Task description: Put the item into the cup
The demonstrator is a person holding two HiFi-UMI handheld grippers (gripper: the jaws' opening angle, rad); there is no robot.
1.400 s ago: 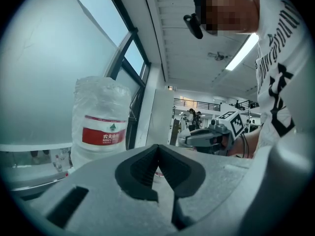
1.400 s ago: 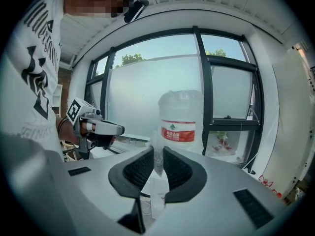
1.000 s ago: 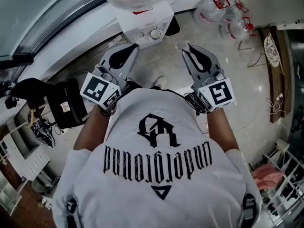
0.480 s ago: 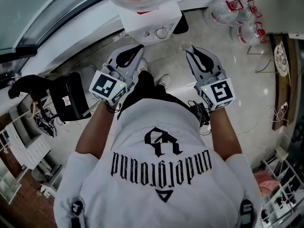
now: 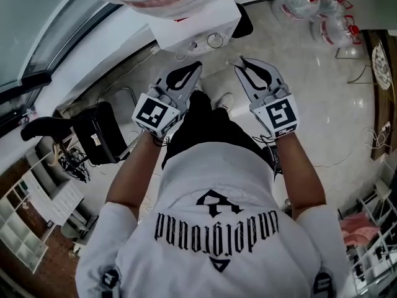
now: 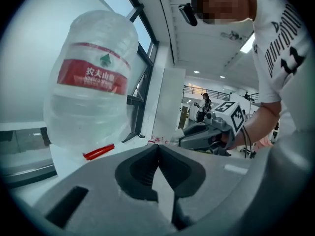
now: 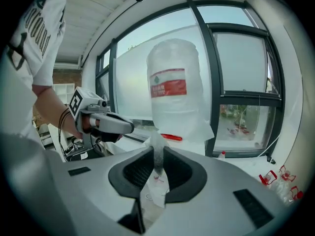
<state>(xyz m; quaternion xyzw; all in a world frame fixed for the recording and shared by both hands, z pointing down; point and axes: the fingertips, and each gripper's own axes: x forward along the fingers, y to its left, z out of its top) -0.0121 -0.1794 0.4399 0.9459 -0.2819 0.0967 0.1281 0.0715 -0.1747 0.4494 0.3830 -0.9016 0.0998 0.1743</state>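
Note:
My right gripper point(image 7: 157, 154) is shut on a small white translucent item point(image 7: 156, 140) that sticks out above its tips. From the head view this gripper point(image 5: 240, 61) points at a white water dispenser point(image 5: 195, 27). My left gripper point(image 5: 197, 65) hangs beside it, jaws closed with nothing between them point(image 6: 157, 146). A small round rim point(image 5: 215, 40), perhaps the cup, sits on the dispenser's front ledge just beyond both grippers. Each gripper shows in the other's view: the right gripper point(image 6: 181, 140) with a white bit at its tip, the left gripper point(image 7: 130, 128) empty.
A big clear water bottle point(image 7: 172, 92) with a red label stands on the dispenser, before a window. A black chair point(image 5: 93, 132) is at left, several empty bottles point(image 5: 316, 11) lie on the floor at upper right, and white shelves point(image 5: 31, 222) stand at lower left.
Both grippers have sunk together and come closer to the dispenser's front. Their jaws look the same as before.

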